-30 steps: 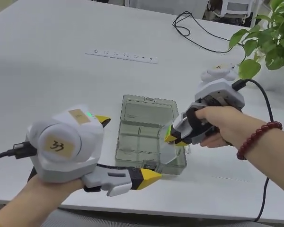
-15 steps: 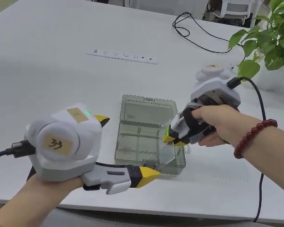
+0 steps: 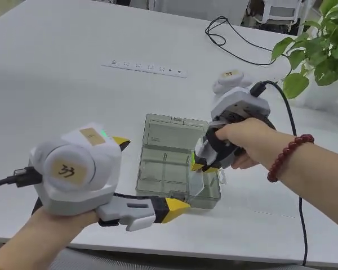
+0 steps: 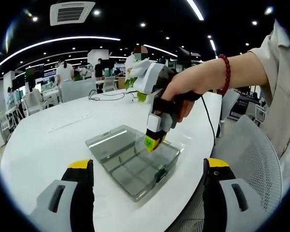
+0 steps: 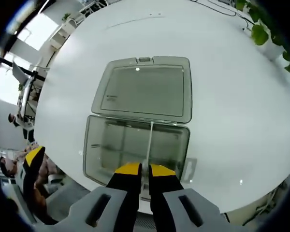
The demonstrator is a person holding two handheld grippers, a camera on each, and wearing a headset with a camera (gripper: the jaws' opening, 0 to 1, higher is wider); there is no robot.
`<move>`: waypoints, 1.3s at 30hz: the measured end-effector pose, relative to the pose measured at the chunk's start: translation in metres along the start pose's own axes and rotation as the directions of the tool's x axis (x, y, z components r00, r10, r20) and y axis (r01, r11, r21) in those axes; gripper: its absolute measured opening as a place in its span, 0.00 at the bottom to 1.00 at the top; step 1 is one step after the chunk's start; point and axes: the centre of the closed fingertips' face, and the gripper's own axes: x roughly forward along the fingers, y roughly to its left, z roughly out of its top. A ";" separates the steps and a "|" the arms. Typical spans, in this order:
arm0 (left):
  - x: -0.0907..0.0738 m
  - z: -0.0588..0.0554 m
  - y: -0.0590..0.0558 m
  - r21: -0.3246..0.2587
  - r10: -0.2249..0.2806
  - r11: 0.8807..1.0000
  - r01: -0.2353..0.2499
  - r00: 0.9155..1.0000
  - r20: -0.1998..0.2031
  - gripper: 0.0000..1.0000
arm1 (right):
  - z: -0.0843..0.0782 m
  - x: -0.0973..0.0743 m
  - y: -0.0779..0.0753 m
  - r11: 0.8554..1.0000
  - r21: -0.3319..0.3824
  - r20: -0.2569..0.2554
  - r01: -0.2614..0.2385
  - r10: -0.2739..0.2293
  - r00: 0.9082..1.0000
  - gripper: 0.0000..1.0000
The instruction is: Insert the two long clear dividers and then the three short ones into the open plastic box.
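right gripper (image 5: 144,170) jaws pinching clear divider (image 5: 150,140) over open box (image 5: 111,143); left gripper (image 4: 147,163) jaws spread.

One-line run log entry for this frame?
step: divider insertion | right gripper: shut on clear divider, over open plastic box | left gripper: open, holding nothing, near box

Bare table (image 3: 67,84) left of box (image 3: 158,191), free; right end blocked by right gripper (image 3: 201,166) pinching clear divider (image 3: 198,181), seemingly inside; lid (image 3: 177,132) flat behind.
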 end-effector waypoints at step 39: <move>-0.013 -0.005 0.011 -0.008 0.054 0.998 -0.054 0.998 -0.009 0.92 | 0.005 0.028 -0.001 0.988 -0.143 0.050 0.053 -0.047 0.998 0.09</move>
